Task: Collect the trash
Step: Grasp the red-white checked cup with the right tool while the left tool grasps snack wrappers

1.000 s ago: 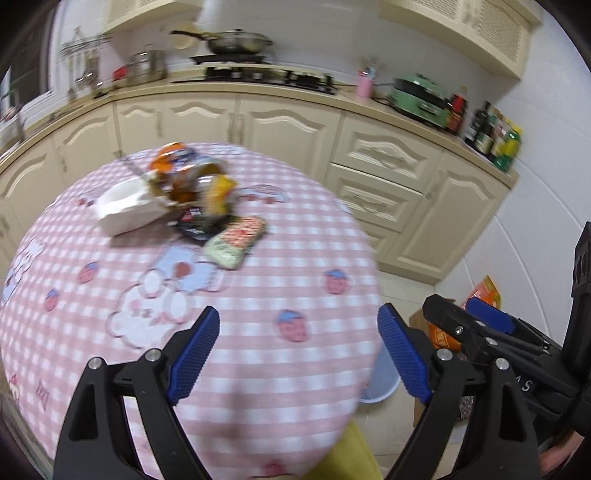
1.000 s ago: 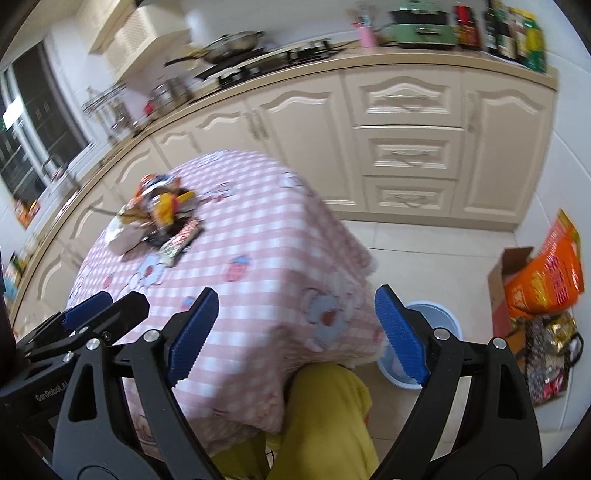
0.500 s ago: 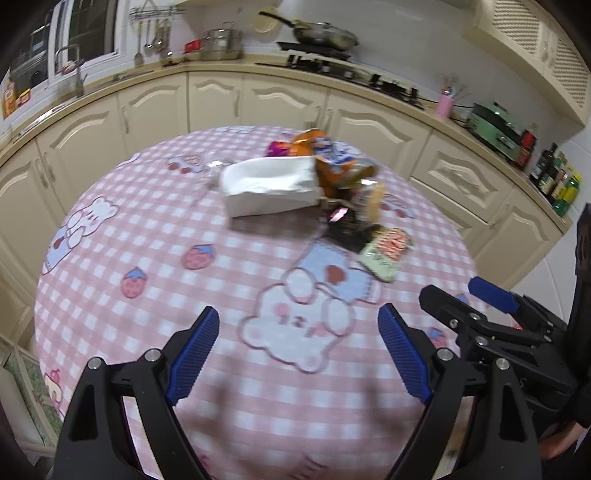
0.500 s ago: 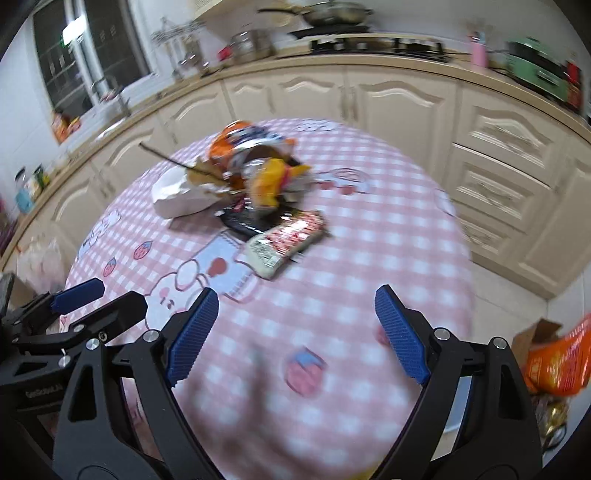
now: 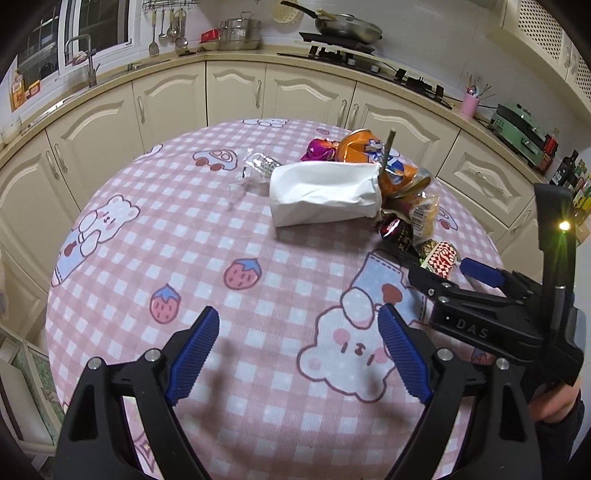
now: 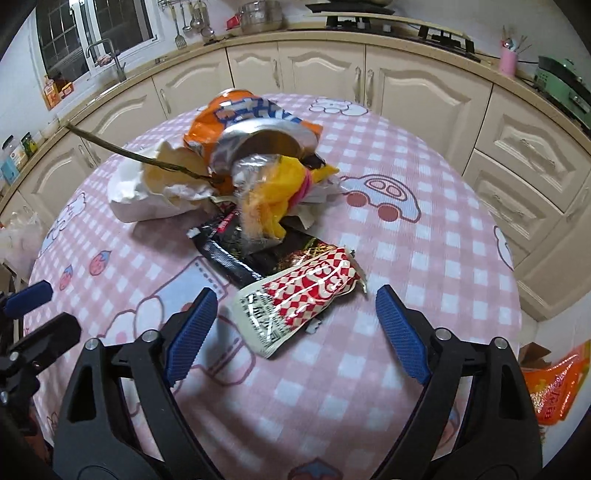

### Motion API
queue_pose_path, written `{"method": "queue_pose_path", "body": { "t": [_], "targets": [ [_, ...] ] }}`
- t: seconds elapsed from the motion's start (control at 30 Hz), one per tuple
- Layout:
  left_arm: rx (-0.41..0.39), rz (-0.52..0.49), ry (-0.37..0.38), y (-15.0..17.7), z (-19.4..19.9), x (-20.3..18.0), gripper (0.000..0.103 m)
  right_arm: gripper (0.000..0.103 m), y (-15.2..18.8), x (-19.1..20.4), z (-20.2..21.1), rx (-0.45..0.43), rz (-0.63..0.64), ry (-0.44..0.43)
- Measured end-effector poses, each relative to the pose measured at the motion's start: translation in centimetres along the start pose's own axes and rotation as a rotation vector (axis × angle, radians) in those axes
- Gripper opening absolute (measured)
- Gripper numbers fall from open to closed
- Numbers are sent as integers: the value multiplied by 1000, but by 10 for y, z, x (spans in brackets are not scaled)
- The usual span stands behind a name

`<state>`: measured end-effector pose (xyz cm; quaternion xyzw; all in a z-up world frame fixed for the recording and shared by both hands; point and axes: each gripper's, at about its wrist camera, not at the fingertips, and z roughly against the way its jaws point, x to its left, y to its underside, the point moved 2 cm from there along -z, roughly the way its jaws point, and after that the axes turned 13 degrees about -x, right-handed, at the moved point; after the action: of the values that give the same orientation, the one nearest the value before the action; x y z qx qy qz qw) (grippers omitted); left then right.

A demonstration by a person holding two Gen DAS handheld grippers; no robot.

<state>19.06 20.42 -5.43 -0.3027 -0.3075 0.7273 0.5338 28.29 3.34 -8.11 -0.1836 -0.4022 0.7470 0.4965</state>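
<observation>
The right gripper has just been closing a little, yet its fingers stand apart, touching nothing; the red-checked wrapper lies on the desk between their tips. Beyond it sits the trash pile. The left gripper hangs open-fingered over bare cloth, the white paper bag well ahead.

Cream cabinets are curving round a beige counter. A window is showing dark above the tap. A pink checked cloth is covering the tabletop.
</observation>
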Motion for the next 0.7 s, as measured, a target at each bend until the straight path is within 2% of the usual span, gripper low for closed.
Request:
{"method": "queue_pose_path", "body": {
  "t": [0.1,0.2,0.5,0.7],
  "targets": [
    [6,-17,7,-1,-4,-7,86,59,-2,-5,2,-12,-15,-34],
    [18,-26,8,-1,-10,-15,86,54,0,-7,6,-22,-26,-52],
    [63,-61,46,-3,-25,-50,86,51,4,-32,22,-49,-109,-88],
    [128,-91,105,-12,-45,-84,87,51,0,-62,42,-93,-155,-80]
  ]
}}
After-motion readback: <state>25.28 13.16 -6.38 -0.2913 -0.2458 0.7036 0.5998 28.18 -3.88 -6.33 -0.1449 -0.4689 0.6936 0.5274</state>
